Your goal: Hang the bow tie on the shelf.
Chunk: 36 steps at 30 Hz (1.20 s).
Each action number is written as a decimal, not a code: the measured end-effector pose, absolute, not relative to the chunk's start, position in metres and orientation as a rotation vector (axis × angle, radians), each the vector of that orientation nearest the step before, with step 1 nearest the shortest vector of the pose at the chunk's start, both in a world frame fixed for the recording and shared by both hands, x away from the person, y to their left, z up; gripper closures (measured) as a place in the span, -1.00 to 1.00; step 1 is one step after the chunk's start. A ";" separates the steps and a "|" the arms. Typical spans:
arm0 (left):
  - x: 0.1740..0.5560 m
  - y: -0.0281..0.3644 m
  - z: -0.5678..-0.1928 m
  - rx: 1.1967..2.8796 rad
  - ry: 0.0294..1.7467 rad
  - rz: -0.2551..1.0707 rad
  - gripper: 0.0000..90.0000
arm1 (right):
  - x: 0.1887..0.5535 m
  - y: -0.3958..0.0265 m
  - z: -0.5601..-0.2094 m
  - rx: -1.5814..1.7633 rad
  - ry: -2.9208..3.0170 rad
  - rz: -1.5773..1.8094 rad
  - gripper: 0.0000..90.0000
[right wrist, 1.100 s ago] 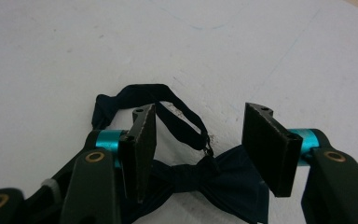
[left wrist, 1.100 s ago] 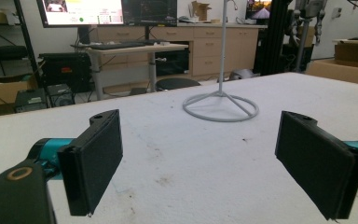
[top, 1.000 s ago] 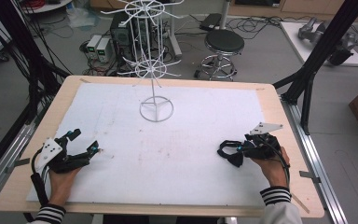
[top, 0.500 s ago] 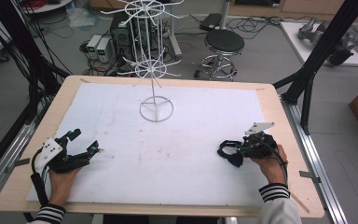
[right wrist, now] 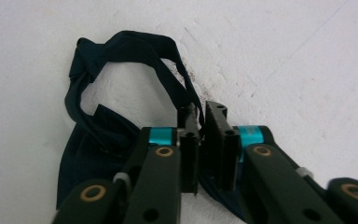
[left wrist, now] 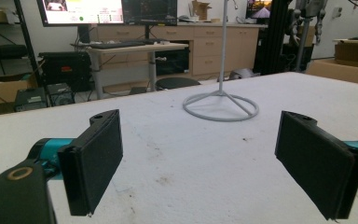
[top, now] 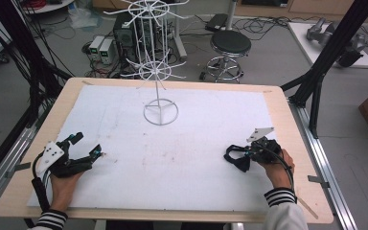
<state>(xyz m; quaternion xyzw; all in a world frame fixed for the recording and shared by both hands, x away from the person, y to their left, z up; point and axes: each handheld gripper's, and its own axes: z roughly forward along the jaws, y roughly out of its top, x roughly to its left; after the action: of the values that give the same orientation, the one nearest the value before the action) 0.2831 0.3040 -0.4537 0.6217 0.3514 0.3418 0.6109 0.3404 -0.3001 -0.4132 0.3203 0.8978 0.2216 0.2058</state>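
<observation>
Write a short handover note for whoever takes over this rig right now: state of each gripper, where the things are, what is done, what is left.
Right gripper: jaws shut on the strap of the dark fabric item, which lies on the white table cover at the right side.
Left gripper: open, holding nothing, low over the cover at the left.
White wire rack: upright at the far middle, nothing hanging on its arms.
Done: the fabric's strap is gripped.
Left: probably lift it and hang it on the rack; the fabric is not yet off the table.
</observation>
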 end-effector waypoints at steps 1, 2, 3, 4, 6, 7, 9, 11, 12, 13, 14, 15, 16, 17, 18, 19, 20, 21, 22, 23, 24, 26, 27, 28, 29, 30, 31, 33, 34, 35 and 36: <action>0.283 0.304 -0.454 1.435 0.811 0.790 -0.66 | 0.341 -0.301 -0.413 0.907 2.500 0.629 0.94; 0.283 0.304 -0.454 1.435 0.811 0.790 -0.66 | 0.341 -0.302 -0.413 0.907 2.498 0.632 0.94; 0.283 0.304 -0.454 1.435 0.811 0.789 -0.66 | 0.341 -0.302 -0.413 0.916 2.495 0.630 0.94; 0.283 0.304 -0.454 1.436 0.811 0.788 -0.66 | 0.341 -0.302 -0.412 0.918 2.490 0.630 0.94; 0.283 0.304 -0.454 1.436 0.811 0.788 -0.66 | 0.340 -0.303 -0.412 0.922 2.485 0.637 0.94; 0.283 0.304 -0.454 1.436 0.811 0.788 -0.66 | 0.340 -0.304 -0.411 0.930 2.472 0.658 0.94; 0.283 0.304 -0.454 1.436 0.812 0.789 -0.66 | 0.339 -0.304 -0.409 0.940 2.455 0.686 0.94; 0.283 0.304 -0.454 1.437 0.811 0.789 -0.66 | 0.339 -0.304 -0.407 0.938 2.447 0.703 0.94; 0.283 0.304 -0.454 1.437 0.812 0.789 -0.66 | 0.338 -0.304 -0.406 0.947 2.429 0.743 0.94; 0.283 0.304 -0.454 1.437 0.812 0.789 -0.66 | 0.338 -0.304 -0.406 0.947 2.429 0.743 0.94; 0.283 0.304 -0.454 1.437 0.812 0.789 -0.66 | 0.337 -0.304 -0.404 0.943 2.411 0.767 0.94; 0.283 0.304 -0.454 1.437 0.812 0.789 -0.66 | 0.337 -0.304 -0.403 0.943 2.403 0.783 0.94; 0.283 0.304 -0.454 1.437 0.811 0.789 -0.66 | 0.336 -0.304 -0.402 0.949 2.391 0.799 0.94; 0.283 0.304 -0.454 1.437 0.811 0.789 -0.66 | 0.336 -0.304 -0.402 0.949 2.391 0.799 0.94; 0.283 0.304 -0.454 1.432 0.812 0.789 -0.66 | 0.336 -0.303 -0.401 0.949 2.378 0.816 0.95; 0.283 0.304 -0.454 1.434 0.811 0.790 -0.66 | 0.335 -0.303 -0.400 0.959 2.364 0.836 0.95; 0.283 0.304 -0.454 1.433 0.812 0.789 -0.66 | 0.335 -0.304 -0.398 0.982 2.333 0.890 0.95; 0.283 0.304 -0.454 1.432 0.812 0.790 -0.66 | 0.335 -0.304 -0.398 0.982 2.333 0.890 0.95; 0.283 0.304 -0.454 1.433 0.811 0.790 -0.66 | 0.335 -0.304 -0.398 0.994 2.318 0.920 0.95; 0.283 0.304 -0.454 1.433 0.812 0.788 -0.66 | 0.334 -0.304 -0.396 1.005 2.292 0.966 0.95; 0.283 0.304 -0.454 1.432 0.813 0.790 -0.66 | 0.333 -0.304 -0.395 1.007 2.281 0.982 0.95; 0.283 0.304 -0.454 1.434 0.812 0.789 -0.66 | 0.333 -0.304 -0.394 1.008 2.272 1.002 0.95; 0.283 0.304 -0.454 1.434 0.812 0.790 -0.66 | 0.333 -0.302 -0.393 1.012 2.251 1.037 0.95; 0.283 0.304 -0.454 1.432 0.812 0.790 -0.66 | 0.333 -0.302 -0.393 1.012 2.251 1.037 0.95; 0.283 0.304 -0.454 1.434 0.812 0.790 -0.66 | 0.332 -0.301 -0.392 1.014 2.239 1.058 0.95; 0.283 0.304 -0.454 1.433 0.812 0.790 -0.66 | 0.332 -0.299 -0.390 1.021 2.213 1.120 0.95; 0.283 0.304 -0.454 1.433 0.812 0.791 -0.66 | 0.332 -0.299 -0.390 1.021 2.213 1.120 0.95; 0.283 0.304 -0.454 1.432 0.812 0.790 -0.66 | 0.332 -0.295 -0.387 1.025 2.180 1.190 0.95; 0.283 0.304 -0.454 1.432 0.812 0.790 -0.66 | 0.332 -0.295 -0.387 1.025 2.180 1.190 0.95; 0.283 0.304 -0.454 1.432 0.812 0.790 -0.66 | 0.332 -0.291 -0.386 1.025 2.159 1.227 0.95; 0.283 0.304 -0.454 1.434 0.812 0.790 -0.66 | 0.332 -0.291 -0.386 1.025 2.159 1.227 0.95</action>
<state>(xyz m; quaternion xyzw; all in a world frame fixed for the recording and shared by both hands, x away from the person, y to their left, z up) 0.2831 0.3037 -0.4537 0.6215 0.3517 0.3421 0.6107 0.3323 -0.2911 -0.3859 0.3718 0.7829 0.4449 0.2257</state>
